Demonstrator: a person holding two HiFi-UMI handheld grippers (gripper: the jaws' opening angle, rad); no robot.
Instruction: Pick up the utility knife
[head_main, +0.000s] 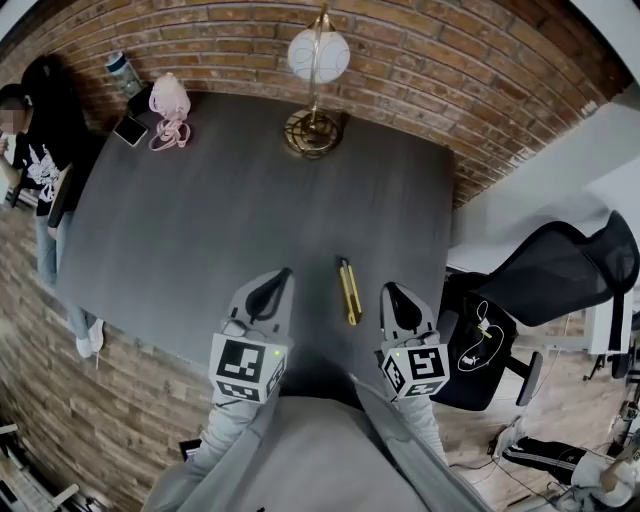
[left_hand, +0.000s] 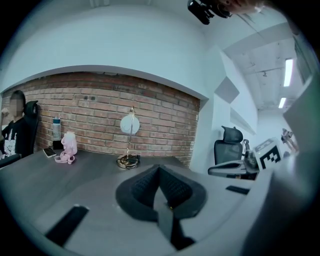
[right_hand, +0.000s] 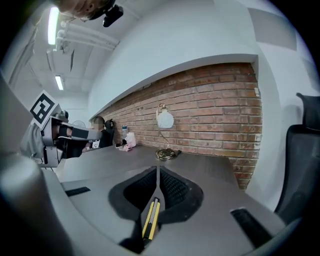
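The yellow utility knife (head_main: 348, 290) lies flat on the dark grey table (head_main: 200, 240), near its front edge, pointing away from me. My left gripper (head_main: 283, 273) hovers just left of the knife and my right gripper (head_main: 389, 289) just right of it; neither touches it. In the left gripper view the left gripper's (left_hand: 159, 168) jaws meet at the tips with nothing between them. In the right gripper view the right gripper's (right_hand: 158, 169) jaws are also closed, and the knife (right_hand: 151, 218) shows on the table through the slot behind the tips.
A brass lamp with a white globe (head_main: 318, 56) stands at the table's far edge. A pink object (head_main: 168, 102), a phone (head_main: 130, 130) and a bottle (head_main: 122, 72) sit at the far left corner, beside a person (head_main: 35, 140). A black office chair (head_main: 560, 272) stands to the right.
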